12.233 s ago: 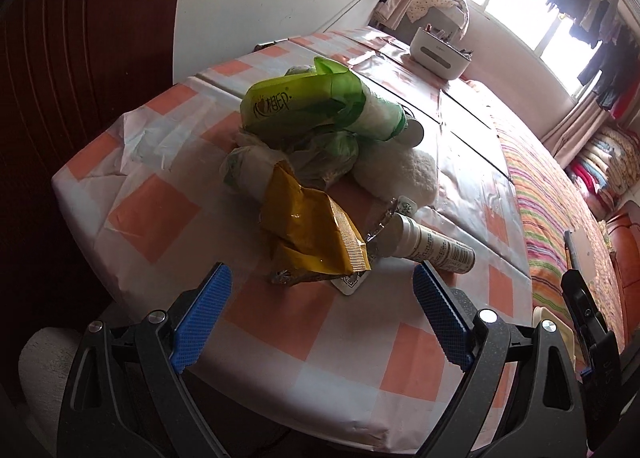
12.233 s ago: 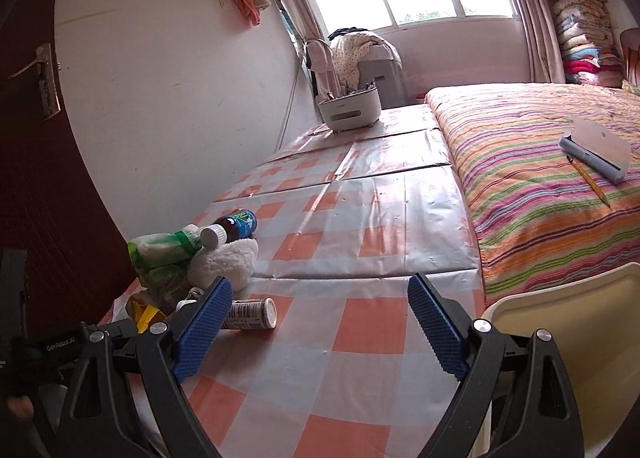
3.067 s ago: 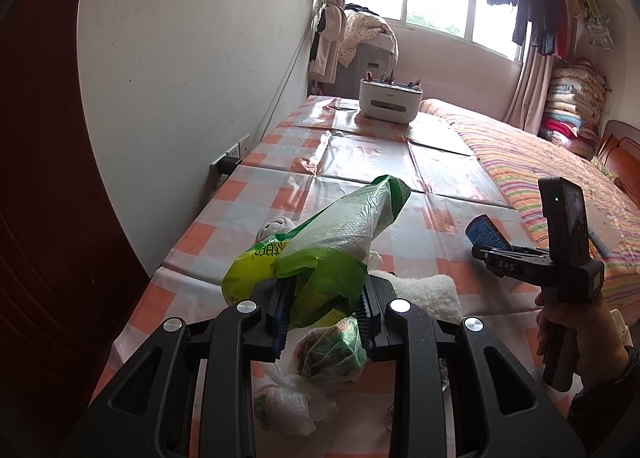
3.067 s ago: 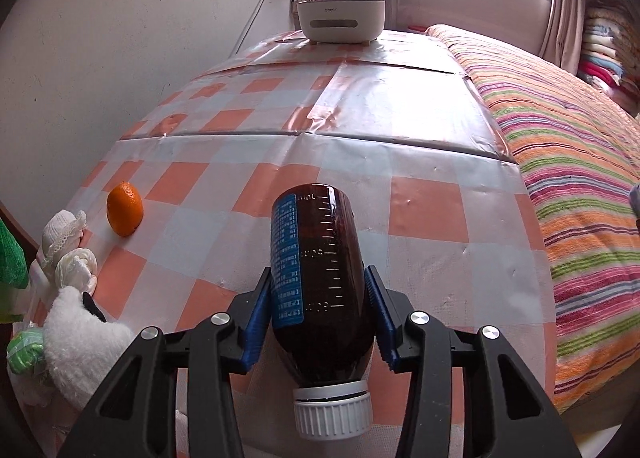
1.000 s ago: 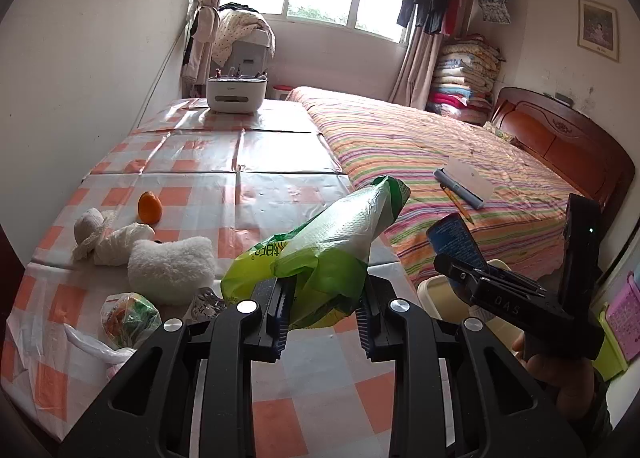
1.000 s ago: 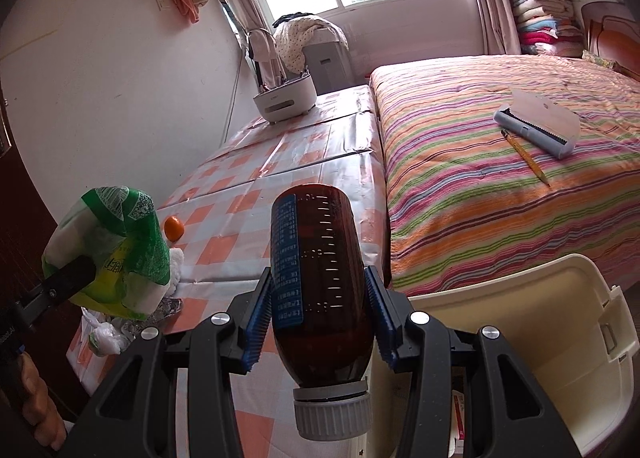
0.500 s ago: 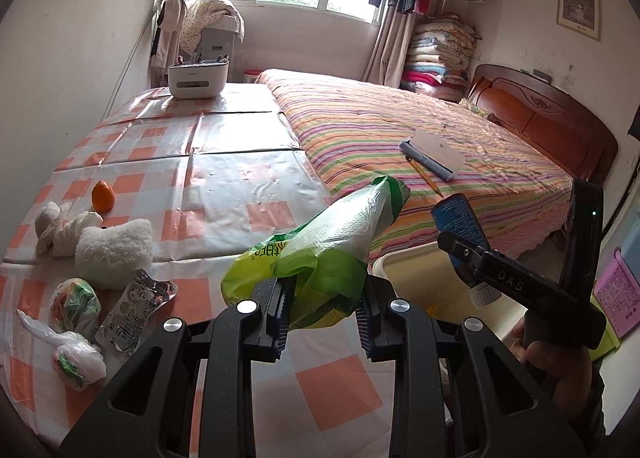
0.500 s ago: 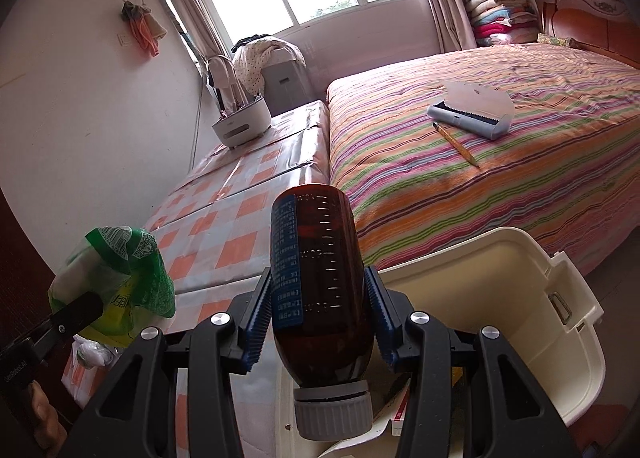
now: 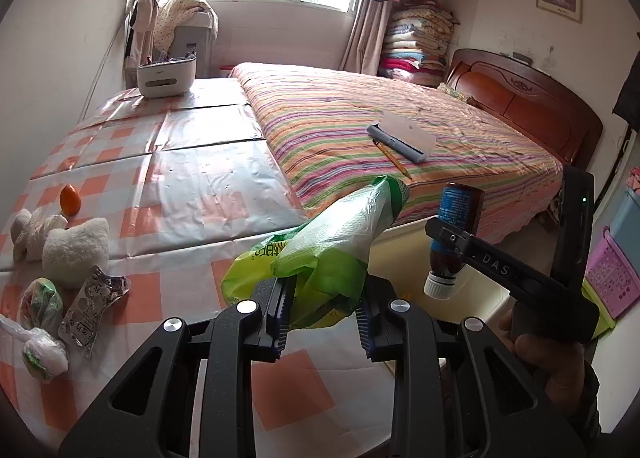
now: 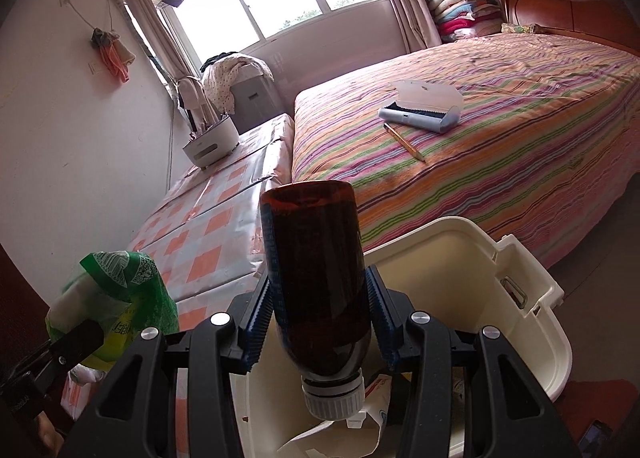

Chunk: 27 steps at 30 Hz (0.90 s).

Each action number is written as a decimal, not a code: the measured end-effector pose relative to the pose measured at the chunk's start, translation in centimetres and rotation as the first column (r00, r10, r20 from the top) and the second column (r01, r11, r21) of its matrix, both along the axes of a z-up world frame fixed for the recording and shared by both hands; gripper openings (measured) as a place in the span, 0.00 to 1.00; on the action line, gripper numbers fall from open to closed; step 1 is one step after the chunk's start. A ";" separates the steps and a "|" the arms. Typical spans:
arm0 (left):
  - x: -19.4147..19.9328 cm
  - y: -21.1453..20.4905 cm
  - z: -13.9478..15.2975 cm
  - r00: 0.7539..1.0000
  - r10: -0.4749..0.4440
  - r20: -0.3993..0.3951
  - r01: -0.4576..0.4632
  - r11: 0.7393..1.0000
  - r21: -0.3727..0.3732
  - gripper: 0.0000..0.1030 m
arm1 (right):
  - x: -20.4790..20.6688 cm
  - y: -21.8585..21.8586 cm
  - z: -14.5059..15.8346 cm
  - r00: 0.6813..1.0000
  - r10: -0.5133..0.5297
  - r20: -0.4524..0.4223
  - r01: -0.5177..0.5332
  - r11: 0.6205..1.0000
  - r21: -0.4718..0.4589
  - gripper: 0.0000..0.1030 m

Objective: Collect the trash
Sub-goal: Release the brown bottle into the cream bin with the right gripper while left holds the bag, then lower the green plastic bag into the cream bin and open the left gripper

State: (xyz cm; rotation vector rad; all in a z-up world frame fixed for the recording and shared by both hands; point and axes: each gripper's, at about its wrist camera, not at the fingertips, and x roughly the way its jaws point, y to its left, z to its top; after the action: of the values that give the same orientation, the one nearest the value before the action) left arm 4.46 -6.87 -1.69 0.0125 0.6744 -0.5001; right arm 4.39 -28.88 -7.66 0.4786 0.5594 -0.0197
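Note:
My left gripper [image 9: 322, 308] is shut on a green and white plastic bag [image 9: 320, 246], held over the table's near edge; the bag also shows in the right wrist view [image 10: 116, 298]. My right gripper [image 10: 320, 322] is shut on a brown bottle [image 10: 316, 278] with a white cap, held cap-down over the open cream bin [image 10: 532, 338]. The bottle [image 9: 450, 238] and the bin [image 9: 408, 242] show in the left wrist view too. Paper trash [image 10: 360, 418] lies inside the bin.
On the checked table [image 9: 192, 185] lie a foil pouch [image 9: 92, 306], small bagged trash [image 9: 40, 306], white plush toys [image 9: 76, 246] and an orange [image 9: 70, 198]. A white caddy [image 9: 166, 75] stands at the far end. The striped bed [image 9: 400, 129] lies to the right.
Both grippers have swung further right, from the table toward the bin. The bottle now hangs lower over the bin opening. Both grips are unchanged.

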 end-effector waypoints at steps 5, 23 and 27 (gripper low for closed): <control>0.0 -0.9 -0.2 1.000 -0.018 -0.007 0.018 1.000 -0.002 0.26 | -0.2 -0.3 -0.2 1.000 -0.004 -0.003 0.004 1.000 0.017 0.43; -0.1 -4.4 0.7 0.996 -0.087 -0.013 0.087 0.996 -0.037 0.26 | -4.2 -5.0 1.3 0.953 -0.257 0.161 0.231 0.959 0.163 0.56; 0.2 -5.8 0.6 0.993 -0.112 -0.027 0.110 0.992 -0.054 0.26 | -4.8 -6.0 1.5 0.938 -0.298 0.179 0.265 0.946 0.190 0.56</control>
State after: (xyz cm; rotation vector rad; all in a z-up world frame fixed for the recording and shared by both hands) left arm 4.62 -12.63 -1.07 -0.0064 0.6927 -0.6260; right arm -0.45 -34.86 -6.18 0.7098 0.2857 -0.1989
